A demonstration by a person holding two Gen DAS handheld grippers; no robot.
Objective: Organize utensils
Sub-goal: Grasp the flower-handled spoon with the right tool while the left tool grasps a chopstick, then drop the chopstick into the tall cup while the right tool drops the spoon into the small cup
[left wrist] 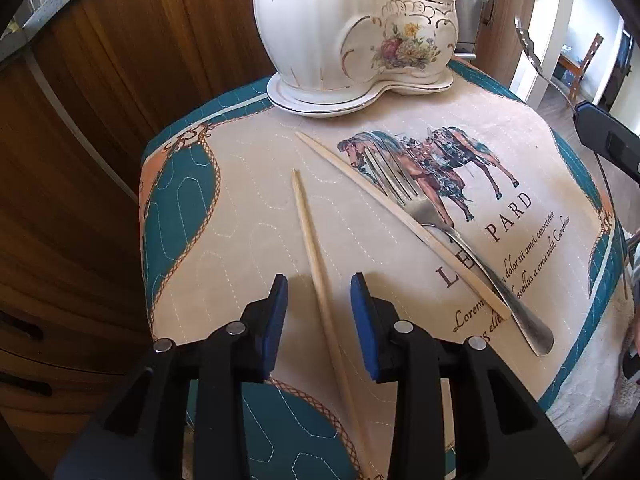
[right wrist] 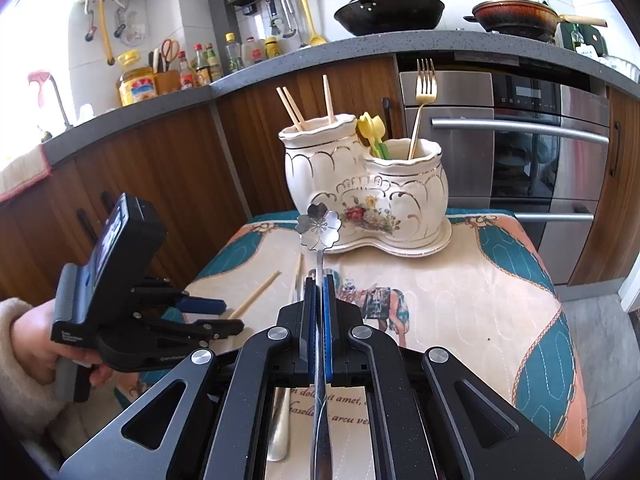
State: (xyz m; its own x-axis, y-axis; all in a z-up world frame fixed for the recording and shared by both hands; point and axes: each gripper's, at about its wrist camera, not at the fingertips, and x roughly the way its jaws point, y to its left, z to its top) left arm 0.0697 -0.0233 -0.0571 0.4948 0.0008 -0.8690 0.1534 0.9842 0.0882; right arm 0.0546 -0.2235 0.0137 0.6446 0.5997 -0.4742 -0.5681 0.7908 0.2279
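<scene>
chopstick [left wrist: 320,276] between parted left hand-held gripper [left wrist: 319,300], right hand-held gripper [right wrist: 319,280] clamping flower spoon [right wrist: 319,226], fork [left wrist: 452,236] nearby

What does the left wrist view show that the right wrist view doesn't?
Left wrist only: the open left gripper straddling a pale wooden chopstick without touching it, and the steel fork in full, lying against a second chopstick.

Right wrist only: the right gripper shut on a flower-bowled metal spoon, and the holder's contents.

Both: the white ceramic utensil holder and the horse-print mat.
</scene>
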